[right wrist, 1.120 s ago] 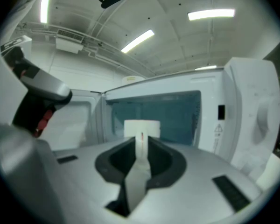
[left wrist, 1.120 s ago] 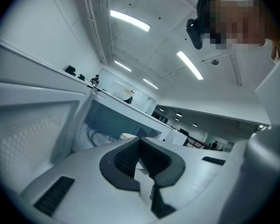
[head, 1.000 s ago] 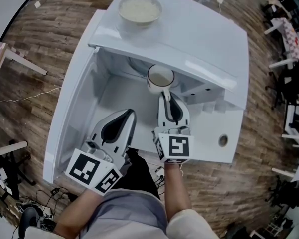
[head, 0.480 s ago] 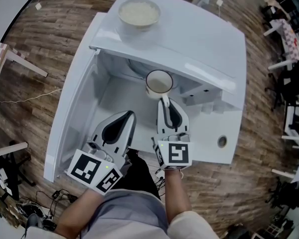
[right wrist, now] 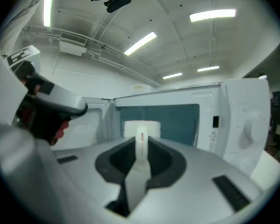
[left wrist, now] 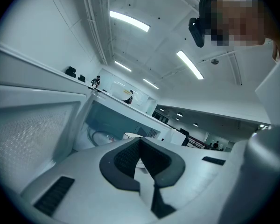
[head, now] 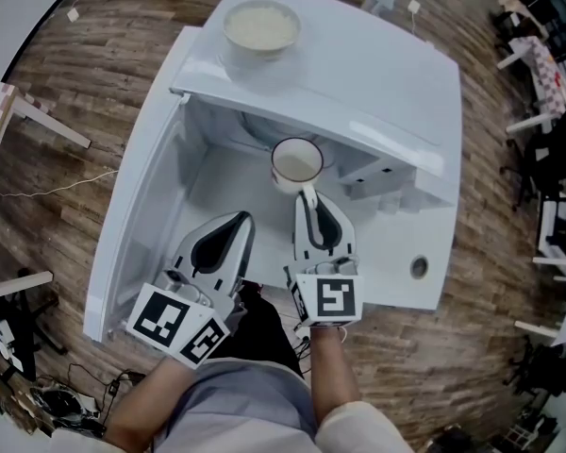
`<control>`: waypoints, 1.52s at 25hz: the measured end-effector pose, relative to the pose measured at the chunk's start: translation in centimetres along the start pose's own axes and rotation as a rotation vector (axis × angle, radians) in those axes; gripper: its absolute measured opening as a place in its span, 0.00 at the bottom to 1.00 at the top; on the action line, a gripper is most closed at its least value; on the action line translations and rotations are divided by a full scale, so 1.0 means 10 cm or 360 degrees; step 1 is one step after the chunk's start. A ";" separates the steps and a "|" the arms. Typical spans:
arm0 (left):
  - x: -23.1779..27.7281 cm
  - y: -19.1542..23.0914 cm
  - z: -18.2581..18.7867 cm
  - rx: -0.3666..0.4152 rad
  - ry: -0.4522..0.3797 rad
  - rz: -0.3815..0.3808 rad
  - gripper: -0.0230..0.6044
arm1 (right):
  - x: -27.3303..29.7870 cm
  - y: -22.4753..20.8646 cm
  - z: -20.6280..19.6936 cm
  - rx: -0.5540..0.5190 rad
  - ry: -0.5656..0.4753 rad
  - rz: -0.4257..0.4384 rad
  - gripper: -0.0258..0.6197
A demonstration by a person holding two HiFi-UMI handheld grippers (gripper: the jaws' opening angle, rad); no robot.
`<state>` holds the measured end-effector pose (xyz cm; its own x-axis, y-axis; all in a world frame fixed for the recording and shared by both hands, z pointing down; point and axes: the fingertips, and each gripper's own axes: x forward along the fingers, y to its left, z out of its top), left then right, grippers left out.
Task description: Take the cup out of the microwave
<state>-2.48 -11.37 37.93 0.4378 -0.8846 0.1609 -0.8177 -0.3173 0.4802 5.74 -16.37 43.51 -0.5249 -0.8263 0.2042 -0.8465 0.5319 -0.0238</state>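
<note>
A white cup (head: 296, 163) with a pale liquid hangs at the mouth of the open white microwave (head: 377, 74), just in front of its cavity. My right gripper (head: 308, 196) is shut on the cup's handle, which runs back between the jaws. In the right gripper view the cup (right wrist: 142, 129) stands straight ahead of the right gripper (right wrist: 141, 146), the handle pinched between the pads. My left gripper (head: 228, 223) is shut and holds nothing, low and to the left of the cup. In the left gripper view the left gripper (left wrist: 141, 146) points at the cavity.
The microwave door (head: 137, 187) is swung open on the left, beside my left gripper. A bowl of white food (head: 260, 26) sits on top of the microwave. The control panel with a knob (head: 419, 268) is on the right. Wood floor lies all around.
The cup has come out from under the microwave's top edge toward me, drawn back with the right gripper. The left gripper has stayed still.
</note>
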 end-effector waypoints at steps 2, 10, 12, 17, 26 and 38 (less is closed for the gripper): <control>-0.01 0.00 -0.01 0.0000 0.0000 0.0003 0.06 | -0.03 0.01 0.03 -0.0003 -0.0008 0.0006 0.15; -0.04 0.00 0.00 0.0001 -0.0013 0.0004 0.06 | -0.15 0.02 0.14 0.0004 -0.0039 0.0003 0.15; -0.04 -0.01 0.00 0.0001 -0.0015 0.0004 0.06 | -0.18 0.02 0.18 0.0003 -0.0051 0.0004 0.15; -0.06 -0.02 0.02 0.0002 -0.0021 0.0003 0.06 | -0.26 0.05 0.28 0.0008 -0.0076 0.0008 0.15; -0.09 0.00 0.02 -0.0009 -0.0022 0.0001 0.06 | -0.36 0.10 0.37 0.0004 -0.0088 0.0030 0.15; -0.10 -0.03 0.03 -0.0004 -0.0017 -0.0015 0.06 | -0.51 0.19 0.50 -0.0006 -0.0102 0.0056 0.15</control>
<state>-2.82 -10.48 37.37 0.4418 -0.8849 0.1473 -0.8124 -0.3250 0.4841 6.36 -12.14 37.51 -0.5589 -0.8173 0.1402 -0.8273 0.5612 -0.0264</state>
